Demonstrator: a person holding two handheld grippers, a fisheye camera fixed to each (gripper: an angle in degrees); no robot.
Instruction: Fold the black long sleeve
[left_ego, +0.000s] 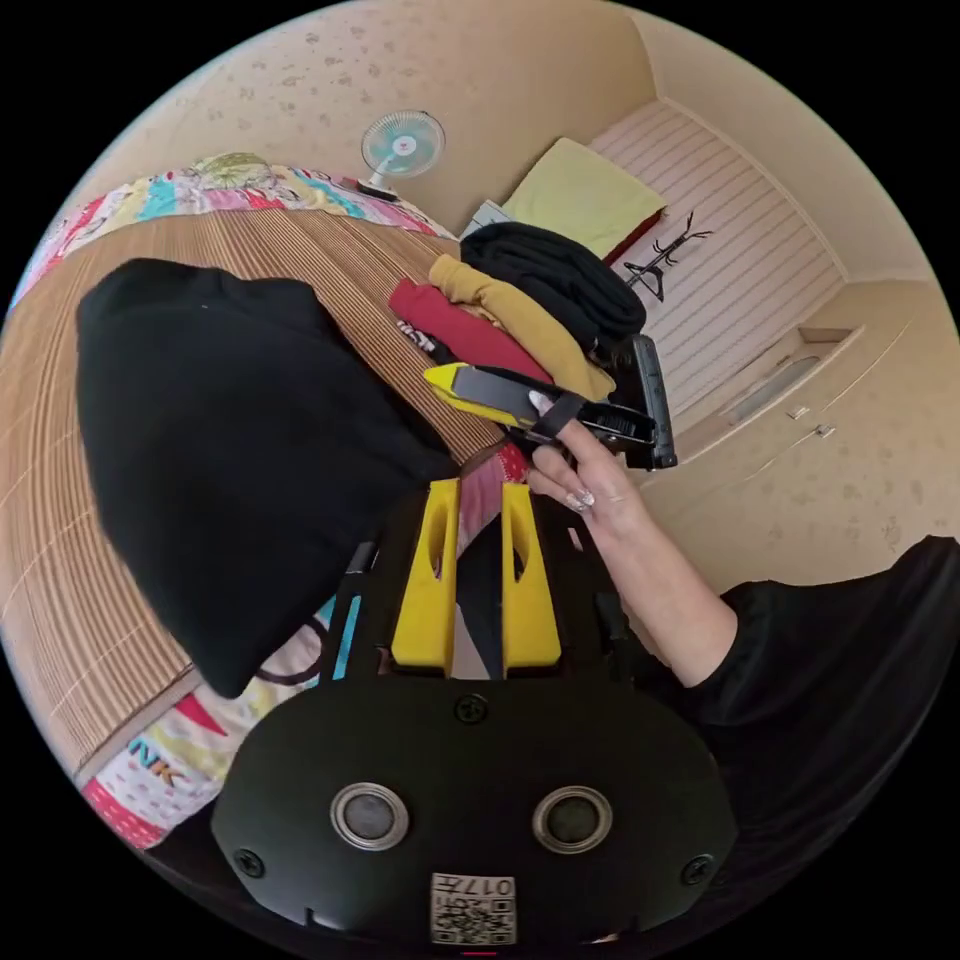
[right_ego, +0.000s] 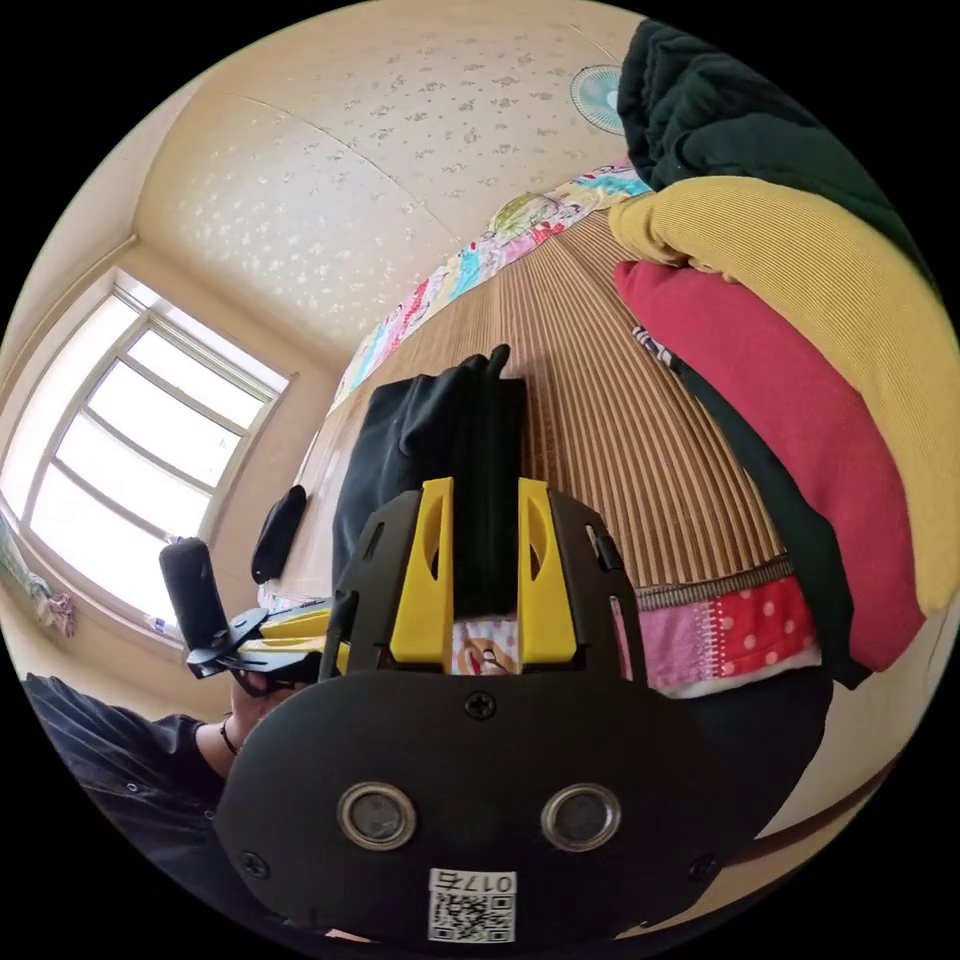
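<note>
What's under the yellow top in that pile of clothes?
Under the yellow top lies a red garment, and below that a dark one, all resting on the striped bamboo mat. A black garment sits on top. Anything deeper in the pile is covered.

Black long sleeve (left_ego: 240, 450) on brown striped mat (right_ego: 620, 420); red-and-mustard pile (right_ego: 800, 380).

Bamboo mat (left_ego: 300, 250): folded black long sleeve (left_ego: 230, 450), clothes pile (left_ego: 520, 310).
</note>
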